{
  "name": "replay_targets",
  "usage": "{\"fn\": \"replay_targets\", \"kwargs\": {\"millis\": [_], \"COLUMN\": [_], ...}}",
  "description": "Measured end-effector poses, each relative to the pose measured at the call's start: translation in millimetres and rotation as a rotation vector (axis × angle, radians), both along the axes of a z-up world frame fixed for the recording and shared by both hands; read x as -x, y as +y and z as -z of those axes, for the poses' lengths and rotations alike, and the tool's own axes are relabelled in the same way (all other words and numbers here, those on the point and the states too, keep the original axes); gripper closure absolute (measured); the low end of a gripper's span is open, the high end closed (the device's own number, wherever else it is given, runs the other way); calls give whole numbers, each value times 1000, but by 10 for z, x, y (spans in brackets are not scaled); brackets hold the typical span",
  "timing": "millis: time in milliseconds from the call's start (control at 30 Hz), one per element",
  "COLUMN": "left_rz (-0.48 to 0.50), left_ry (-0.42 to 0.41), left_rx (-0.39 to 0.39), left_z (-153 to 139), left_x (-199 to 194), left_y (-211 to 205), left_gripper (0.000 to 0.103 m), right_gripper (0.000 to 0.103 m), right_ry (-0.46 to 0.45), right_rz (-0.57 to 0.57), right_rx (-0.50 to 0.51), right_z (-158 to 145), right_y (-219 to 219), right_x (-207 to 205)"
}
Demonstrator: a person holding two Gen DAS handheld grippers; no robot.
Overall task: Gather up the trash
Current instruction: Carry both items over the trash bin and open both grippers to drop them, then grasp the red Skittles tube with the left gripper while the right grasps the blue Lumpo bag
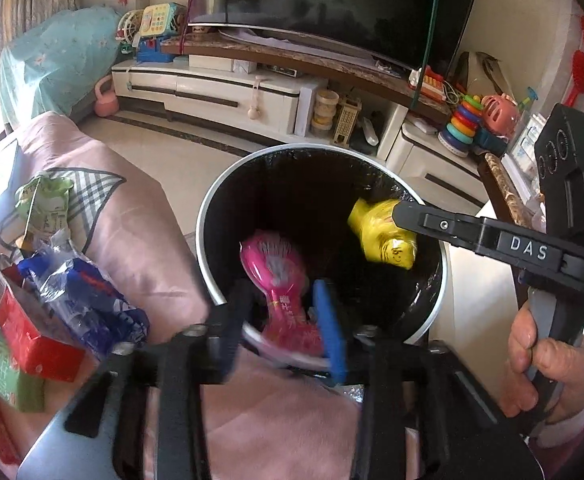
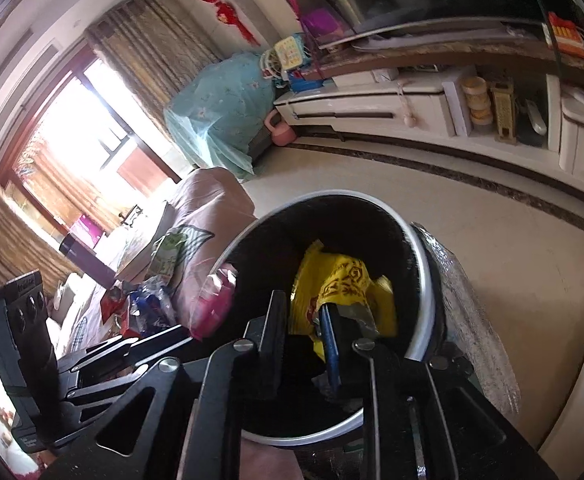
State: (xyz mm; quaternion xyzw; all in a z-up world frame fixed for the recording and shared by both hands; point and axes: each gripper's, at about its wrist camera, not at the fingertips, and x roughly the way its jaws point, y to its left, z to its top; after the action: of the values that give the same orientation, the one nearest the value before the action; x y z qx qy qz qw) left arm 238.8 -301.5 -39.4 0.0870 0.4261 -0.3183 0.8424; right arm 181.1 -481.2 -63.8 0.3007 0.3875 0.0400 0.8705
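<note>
A round bin (image 1: 206, 216) with a black liner and a silver rim stands beside a pink-covered sofa. My left gripper (image 1: 286, 316) hovers over its near rim, jaws apart, with a pink wrapper (image 1: 276, 276) loose between the black finger and the blue pad. My right gripper (image 1: 400, 216) reaches in from the right, with a crumpled yellow wrapper (image 1: 384, 236) at its tip above the bin's mouth. In the right wrist view the right gripper (image 2: 302, 312) stands open over the bin (image 2: 428, 300); the yellow wrapper (image 2: 340, 280) lies against the blue pad, not pinched. The left gripper (image 2: 188, 334) and pink wrapper (image 2: 216, 304) show at left.
More litter lies on the sofa (image 1: 140, 240): a red box (image 1: 32, 328), a blue and clear bag (image 1: 84, 292), a green packet (image 1: 48, 204). A hand (image 1: 532, 360) holds the right gripper's handle. A TV stand (image 1: 220, 88) with toys runs along the far wall, with bare floor (image 2: 492, 248) before it.
</note>
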Motion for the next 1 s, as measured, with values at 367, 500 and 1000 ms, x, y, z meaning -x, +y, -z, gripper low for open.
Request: {"fn": "replay_targets", "kwargs": {"millis": [367, 500, 1000], "left_rz": [-94, -147, -417], "left_ry": [-19, -11, -43], "left_rx": [52, 62, 50], "left_z": [8, 60, 160], "left_x": [327, 491, 880], "left_y": [542, 897, 2134], "left_gripper": [36, 35, 29], "right_gripper": [27, 18, 15], "right_ry": [-63, -93, -172], "right_rz": [39, 45, -113], "right_rx": [-31, -1, 133], "right_z": [-106, -163, -192], "right_y": [116, 337, 1440], "right_x": [244, 378, 485]}}
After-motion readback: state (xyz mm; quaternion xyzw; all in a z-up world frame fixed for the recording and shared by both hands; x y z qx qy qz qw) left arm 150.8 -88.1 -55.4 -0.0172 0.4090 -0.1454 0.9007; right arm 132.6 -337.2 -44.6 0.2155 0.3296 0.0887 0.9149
